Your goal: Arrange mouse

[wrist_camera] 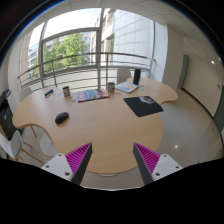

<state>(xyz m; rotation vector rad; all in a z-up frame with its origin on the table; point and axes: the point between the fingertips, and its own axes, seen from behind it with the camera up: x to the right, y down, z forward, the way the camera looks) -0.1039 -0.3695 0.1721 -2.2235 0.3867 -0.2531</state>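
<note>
The gripper (113, 160) is held wide open with nothing between its fingers, high above the near edge of a curved wooden desk (100, 125). Only the finger tips and their magenta pads (79, 157) show; the rest is cut off below. The mouse (62, 117), a small dark shape, lies on the desk's left part, well beyond the left finger. Right of it, across the desk, a dark mat (143, 106) carries something small, perhaps a second mouse, too small to tell. At the far edge lie a tablet-like thing (92, 95) and a laptop (127, 87), hard to make out.
</note>
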